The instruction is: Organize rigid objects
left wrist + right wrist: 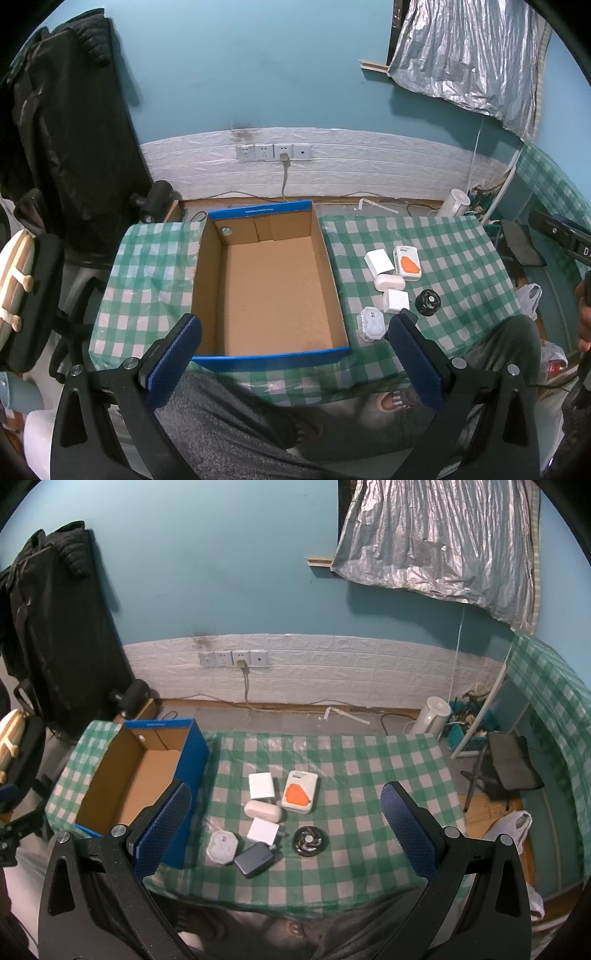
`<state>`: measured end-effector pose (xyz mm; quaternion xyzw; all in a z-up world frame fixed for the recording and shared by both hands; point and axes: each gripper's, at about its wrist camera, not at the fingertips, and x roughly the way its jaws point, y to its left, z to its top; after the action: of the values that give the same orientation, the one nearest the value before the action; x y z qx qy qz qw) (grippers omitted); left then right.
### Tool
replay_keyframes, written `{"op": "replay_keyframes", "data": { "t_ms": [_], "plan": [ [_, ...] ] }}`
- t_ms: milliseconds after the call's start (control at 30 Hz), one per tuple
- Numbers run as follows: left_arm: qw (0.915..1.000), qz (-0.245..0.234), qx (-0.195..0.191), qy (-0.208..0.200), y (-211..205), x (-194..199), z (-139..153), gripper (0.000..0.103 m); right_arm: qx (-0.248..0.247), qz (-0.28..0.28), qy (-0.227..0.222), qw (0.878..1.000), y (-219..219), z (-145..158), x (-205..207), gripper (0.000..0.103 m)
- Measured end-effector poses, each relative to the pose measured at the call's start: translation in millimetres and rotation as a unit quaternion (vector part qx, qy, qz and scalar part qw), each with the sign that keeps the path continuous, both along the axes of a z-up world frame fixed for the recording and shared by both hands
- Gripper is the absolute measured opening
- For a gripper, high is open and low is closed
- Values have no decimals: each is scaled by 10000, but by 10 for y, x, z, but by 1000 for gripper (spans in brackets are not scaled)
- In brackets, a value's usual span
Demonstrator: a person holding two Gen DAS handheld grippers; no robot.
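both grippers hanging with jaws wide apart, holding nothing. left gripper (293,363) hovering with box (271,354) lying between jaws. right gripper (286,834) framing gadgets: charger (263,830), black disc (310,841), grey pack (255,859).

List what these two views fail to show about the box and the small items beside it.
- Dark grey case: in the left wrist view, hidden behind the left gripper's right finger.
- Cardboard box: in the right wrist view, its near end is covered by the right gripper's left finger.
- Print on the orange-labelled package: too small to read.
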<state>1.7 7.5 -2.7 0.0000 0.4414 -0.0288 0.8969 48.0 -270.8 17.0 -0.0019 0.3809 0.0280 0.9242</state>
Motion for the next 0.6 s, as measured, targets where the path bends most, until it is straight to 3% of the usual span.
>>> {"op": "replay_keyframes", "data": {
  "t_ms": [600],
  "plan": [
    [10000, -9, -2, 4, -2, 7, 3, 102, -1, -11, 12, 10000, 8, 7, 7, 101]
  ]
}}
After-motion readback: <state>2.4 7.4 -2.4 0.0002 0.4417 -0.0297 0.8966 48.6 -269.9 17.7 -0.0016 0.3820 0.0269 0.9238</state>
